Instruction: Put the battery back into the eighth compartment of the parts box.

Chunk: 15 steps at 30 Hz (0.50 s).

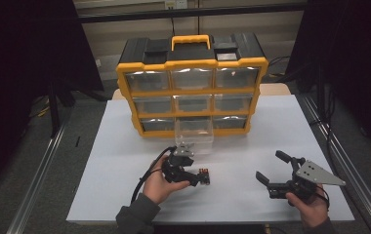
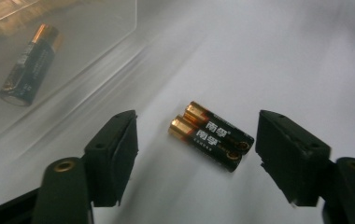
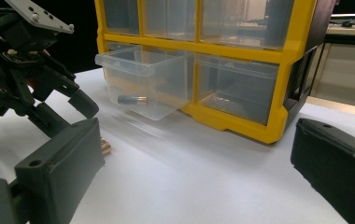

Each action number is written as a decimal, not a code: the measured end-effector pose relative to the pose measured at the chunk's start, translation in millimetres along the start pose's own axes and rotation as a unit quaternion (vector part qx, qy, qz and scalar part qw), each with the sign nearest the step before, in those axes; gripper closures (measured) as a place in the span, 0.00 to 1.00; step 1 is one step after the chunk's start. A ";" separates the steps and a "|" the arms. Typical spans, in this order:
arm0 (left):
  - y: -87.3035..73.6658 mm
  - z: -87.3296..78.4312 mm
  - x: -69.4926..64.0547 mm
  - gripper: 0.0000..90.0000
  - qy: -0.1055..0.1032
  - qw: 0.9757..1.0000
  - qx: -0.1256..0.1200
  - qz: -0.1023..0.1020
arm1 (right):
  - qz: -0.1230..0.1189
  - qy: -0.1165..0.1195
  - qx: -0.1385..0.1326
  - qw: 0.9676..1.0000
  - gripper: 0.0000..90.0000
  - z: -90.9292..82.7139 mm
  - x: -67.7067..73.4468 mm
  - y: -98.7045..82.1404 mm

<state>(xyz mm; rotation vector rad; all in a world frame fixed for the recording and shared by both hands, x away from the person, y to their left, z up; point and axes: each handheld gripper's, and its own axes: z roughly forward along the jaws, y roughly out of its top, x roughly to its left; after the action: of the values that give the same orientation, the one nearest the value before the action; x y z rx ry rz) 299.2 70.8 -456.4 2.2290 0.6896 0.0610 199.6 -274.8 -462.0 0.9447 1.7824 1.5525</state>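
The left fingers (image 2: 196, 156) are set apart on either side of two batteries (image 2: 210, 136) lying side by side on the worktop (image 2: 306, 60), nothing gripped yet, likely to take one for the pulled-out drawer (image 3: 145, 84) beside them, where a third battery (image 2: 28, 65) lies. The right fingers (image 1: 271, 168) are held open, idle, well apart, hand low

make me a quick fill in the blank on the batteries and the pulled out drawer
1. Between the open jaws of the left claw lie ____ batteries side by side on the white table.
2. The pulled-out clear drawer holds ____ battery.
3. That drawer belongs to the ____ row of the yellow organizer.
4. The right claw holds ____.

Missing words: two; one; bottom; nothing
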 end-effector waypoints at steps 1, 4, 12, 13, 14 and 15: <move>-0.3 1.6 -1.4 0.39 0.001 1.000 -0.001 -0.003 | 0.001 0.000 0.000 1.000 0.02 0.1 0.0 -0.1; -0.6 2.9 -2.0 0.42 0.005 1.000 0.001 -0.002 | 0.001 0.001 0.001 1.000 0.02 0.3 0.1 -0.1; -2.8 11.8 -7.3 0.48 0.011 1.000 0.009 -0.001 | 0.000 0.001 0.001 1.000 0.02 0.4 0.4 0.0; -3.8 14.3 -8.8 0.49 0.010 1.000 0.013 0.000 | 0.000 0.001 0.000 1.000 0.02 0.3 0.4 0.0; -3.2 13.0 -7.4 0.49 0.013 0.999 0.031 0.016 | -0.001 0.002 0.000 1.000 0.02 0.3 0.2 0.0; -2.7 12.3 -7.2 0.49 0.009 0.999 0.037 0.016 | 0.000 0.001 -0.002 1.000 0.02 0.4 0.2 0.1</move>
<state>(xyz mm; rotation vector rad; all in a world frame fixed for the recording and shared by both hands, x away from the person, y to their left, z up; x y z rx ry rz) 295.0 60.4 -465.6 2.3144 0.6752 0.0731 199.8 -274.4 -462.0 0.9424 1.7810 1.5567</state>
